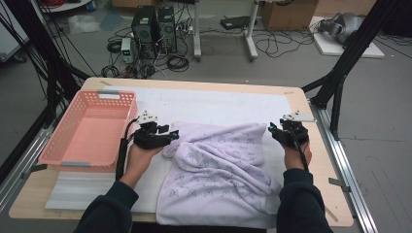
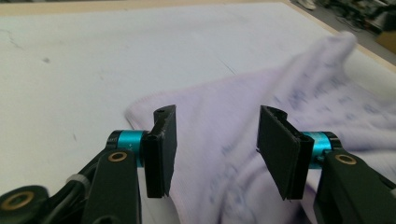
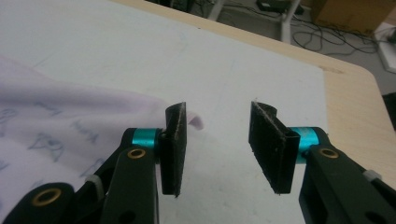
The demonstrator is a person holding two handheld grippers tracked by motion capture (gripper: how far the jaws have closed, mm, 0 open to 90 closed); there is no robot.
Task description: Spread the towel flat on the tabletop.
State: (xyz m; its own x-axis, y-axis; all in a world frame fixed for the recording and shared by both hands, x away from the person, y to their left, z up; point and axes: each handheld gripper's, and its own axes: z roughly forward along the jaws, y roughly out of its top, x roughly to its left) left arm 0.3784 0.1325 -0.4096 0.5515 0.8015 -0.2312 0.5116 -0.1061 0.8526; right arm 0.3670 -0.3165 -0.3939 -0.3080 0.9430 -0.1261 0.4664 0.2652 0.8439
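Towel: pale lilac with a faint print, lying rumpled on the white mat, toward the near edge of the table; its far edge is bunched into folds.
Left gripper: at the towel's far left corner, jaws apart, nothing pinched. In the left gripper view the cloth lies under and beyond the gap, the pads clear of it.
Right gripper: at the towel's far right corner, jaws apart and empty. In the right gripper view the corner sits just behind the left pad, with bare mat between the pads.
Basket: pink, at the table's left, just beside the left gripper.
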